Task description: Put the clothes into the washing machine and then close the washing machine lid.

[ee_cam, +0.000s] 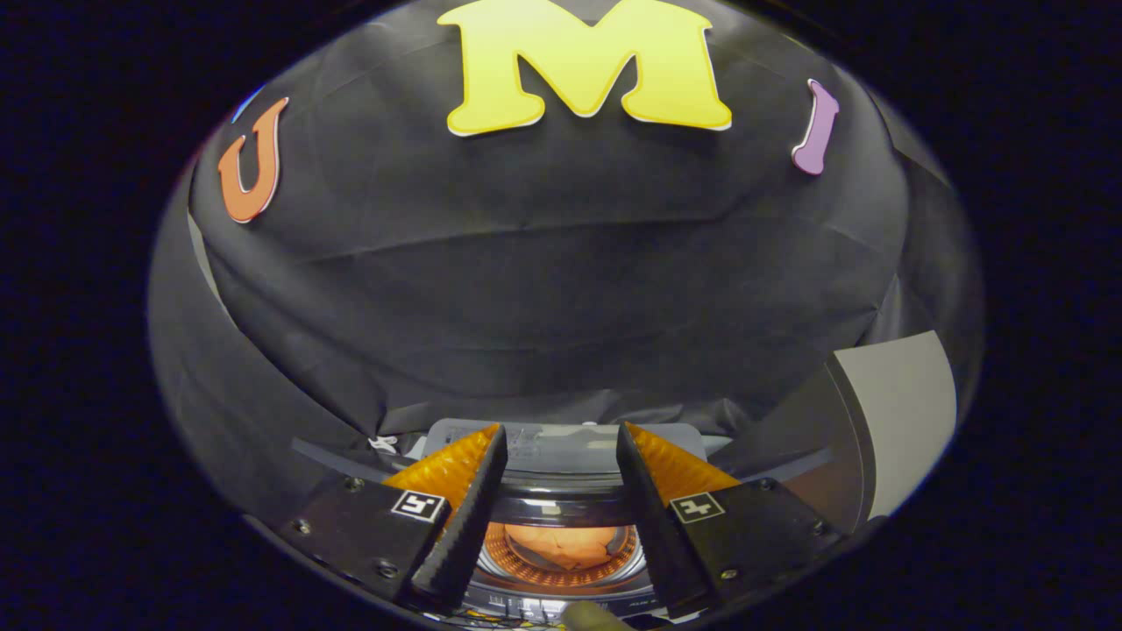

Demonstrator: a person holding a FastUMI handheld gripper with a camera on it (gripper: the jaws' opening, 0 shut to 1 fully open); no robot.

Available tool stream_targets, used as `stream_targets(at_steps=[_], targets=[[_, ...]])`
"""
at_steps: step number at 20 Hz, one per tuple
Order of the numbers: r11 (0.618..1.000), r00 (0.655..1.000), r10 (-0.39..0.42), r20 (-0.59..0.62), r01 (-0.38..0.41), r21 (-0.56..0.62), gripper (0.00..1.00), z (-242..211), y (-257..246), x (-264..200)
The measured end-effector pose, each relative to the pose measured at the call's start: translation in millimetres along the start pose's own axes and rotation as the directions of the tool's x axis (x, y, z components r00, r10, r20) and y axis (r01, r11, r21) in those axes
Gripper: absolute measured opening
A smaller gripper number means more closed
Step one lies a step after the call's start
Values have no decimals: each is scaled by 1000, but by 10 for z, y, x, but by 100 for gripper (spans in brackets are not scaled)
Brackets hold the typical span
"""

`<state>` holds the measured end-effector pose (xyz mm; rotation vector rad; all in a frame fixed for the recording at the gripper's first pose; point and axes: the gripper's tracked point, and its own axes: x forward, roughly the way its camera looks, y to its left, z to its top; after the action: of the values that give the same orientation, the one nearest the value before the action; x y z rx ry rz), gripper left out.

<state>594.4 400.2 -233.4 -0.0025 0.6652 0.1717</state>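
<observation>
Looking down from the gripper view, the claw (561, 456) is sitting at the bottom centre of the frame with its two fingers (460, 517) spread wide apart and gripping nothing. Between the fingers, the washing machine (561, 469) is showing at the lower middle of the frame, its pale top panel lying just beyond the fingertips. The lid (561, 504) is appearing as a dark curved band across the gap, above the drum opening; whether it is fully shut or partly raised cannot be told. Below that band, the clothes (561, 543) are resting inside the drum (526, 570) as an orange crumpled bundle, ringed by the drum's perforated wall. The bundle is lying apart from both fingers, lower in the frame than the fingertips. A grey panel (903, 421) is standing at the lower right of the frame, beside the machine. Black cloth (561, 289) is covering the whole upper and middle part of the frame behind the machine.
</observation>
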Motion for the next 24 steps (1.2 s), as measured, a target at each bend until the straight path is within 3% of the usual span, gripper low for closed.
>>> stream_targets(at_steps=[24], targets=[[998, 998, 15, -58, -18, -52, 80, -859, -99, -511]])
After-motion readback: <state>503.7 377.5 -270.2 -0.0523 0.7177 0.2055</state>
